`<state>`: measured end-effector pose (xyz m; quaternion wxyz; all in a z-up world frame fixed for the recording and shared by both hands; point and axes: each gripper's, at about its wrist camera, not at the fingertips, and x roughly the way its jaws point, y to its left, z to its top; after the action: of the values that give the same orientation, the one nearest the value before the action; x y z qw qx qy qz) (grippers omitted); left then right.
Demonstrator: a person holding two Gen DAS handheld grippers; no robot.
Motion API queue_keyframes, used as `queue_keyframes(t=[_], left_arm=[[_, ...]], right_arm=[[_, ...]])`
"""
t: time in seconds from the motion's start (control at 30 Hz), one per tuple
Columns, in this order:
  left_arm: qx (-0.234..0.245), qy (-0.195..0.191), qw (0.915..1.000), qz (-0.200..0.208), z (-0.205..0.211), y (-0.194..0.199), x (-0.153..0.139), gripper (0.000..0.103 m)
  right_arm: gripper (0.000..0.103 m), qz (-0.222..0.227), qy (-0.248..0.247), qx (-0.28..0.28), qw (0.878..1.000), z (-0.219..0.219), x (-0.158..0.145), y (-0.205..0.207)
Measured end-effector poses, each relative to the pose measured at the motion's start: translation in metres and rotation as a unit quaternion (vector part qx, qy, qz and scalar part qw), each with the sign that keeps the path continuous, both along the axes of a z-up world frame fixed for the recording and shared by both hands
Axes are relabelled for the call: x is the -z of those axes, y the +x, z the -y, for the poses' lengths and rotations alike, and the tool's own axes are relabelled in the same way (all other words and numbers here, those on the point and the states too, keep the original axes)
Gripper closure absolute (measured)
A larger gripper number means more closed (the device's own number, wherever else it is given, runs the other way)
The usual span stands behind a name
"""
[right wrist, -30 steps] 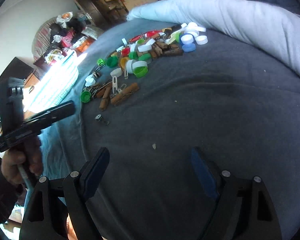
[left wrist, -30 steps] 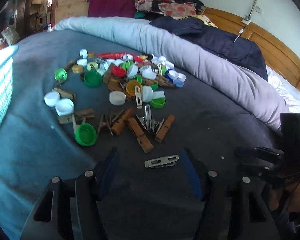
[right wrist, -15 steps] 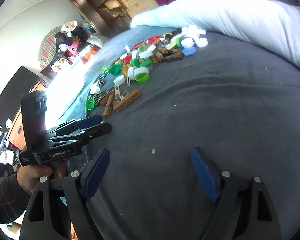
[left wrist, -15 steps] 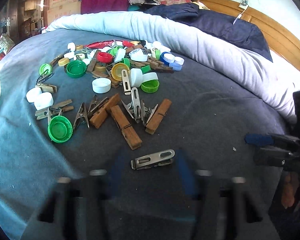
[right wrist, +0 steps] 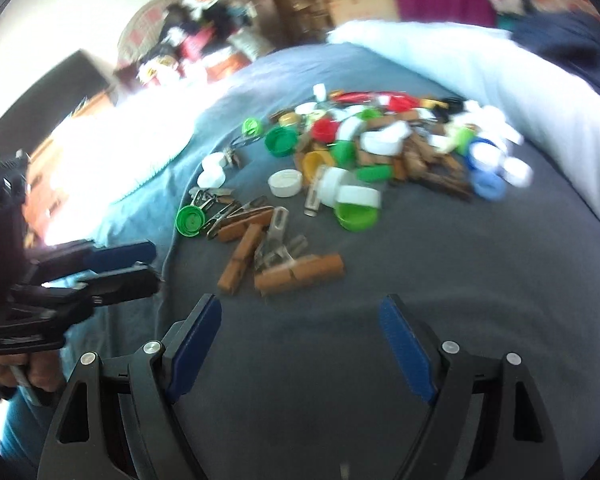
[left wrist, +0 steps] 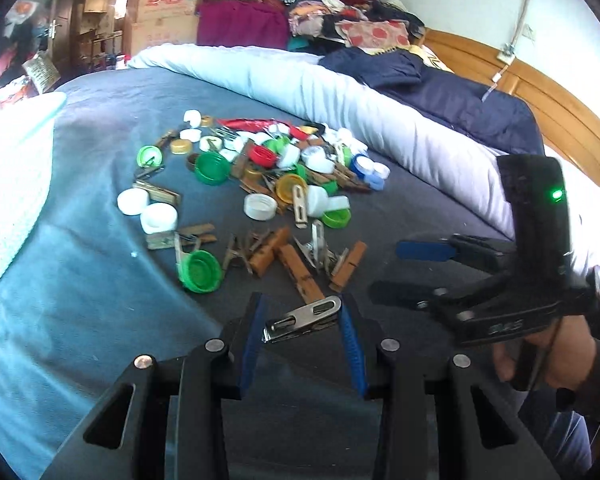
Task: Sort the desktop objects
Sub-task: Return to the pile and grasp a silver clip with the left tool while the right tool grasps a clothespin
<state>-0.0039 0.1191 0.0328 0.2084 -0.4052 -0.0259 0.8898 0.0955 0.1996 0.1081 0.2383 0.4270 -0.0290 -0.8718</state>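
A heap of plastic bottle caps [left wrist: 210, 168], wooden clothespins [left wrist: 300, 272] and metal clips lies on a dark grey blanket [left wrist: 400, 208]. In the left wrist view my left gripper [left wrist: 302, 318] is shut on a silver metal clip [left wrist: 304, 317], which spans lengthwise between the blue pads just in front of the heap. My right gripper [right wrist: 300, 320] stands open and bare over the blanket, a little short of two brown clothespins [right wrist: 296, 272]. It also shows at the right of the left wrist view as the right gripper [left wrist: 404, 270]. The left gripper [right wrist: 140, 266] appears at the left of the right wrist view, its clip hidden.
A pale mesh basket [left wrist: 8, 184] stands at the left edge. A rolled light duvet [left wrist: 340, 100] and a dark quilt [left wrist: 460, 96] border the heap behind and right, with a wooden headboard [left wrist: 560, 112] beyond. A person's hand [left wrist: 548, 356] holds the right gripper.
My left gripper's jaws closed in from wide around the metal clip. The right gripper swung over toward the heap and rolled, so the clothespins now lie just ahead of it.
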Motion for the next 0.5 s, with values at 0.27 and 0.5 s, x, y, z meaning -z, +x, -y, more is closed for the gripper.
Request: queue_keyframes(t=[0.27,0.5], left_arm=[[-0.005,0.006,1.0000,0.005,0.009,-0.003,0.000,0.065],[-0.031,-0.052,0.9982,0.006,0.005,-0.005,0.004,0.065]], right_arm=[[0.024,0.003,0.027,-0.013,1.000,0.016,0.011,-0.017],[0.045,0.003,0.047,-0.005,0.999,0.020,0.014,-0.018]])
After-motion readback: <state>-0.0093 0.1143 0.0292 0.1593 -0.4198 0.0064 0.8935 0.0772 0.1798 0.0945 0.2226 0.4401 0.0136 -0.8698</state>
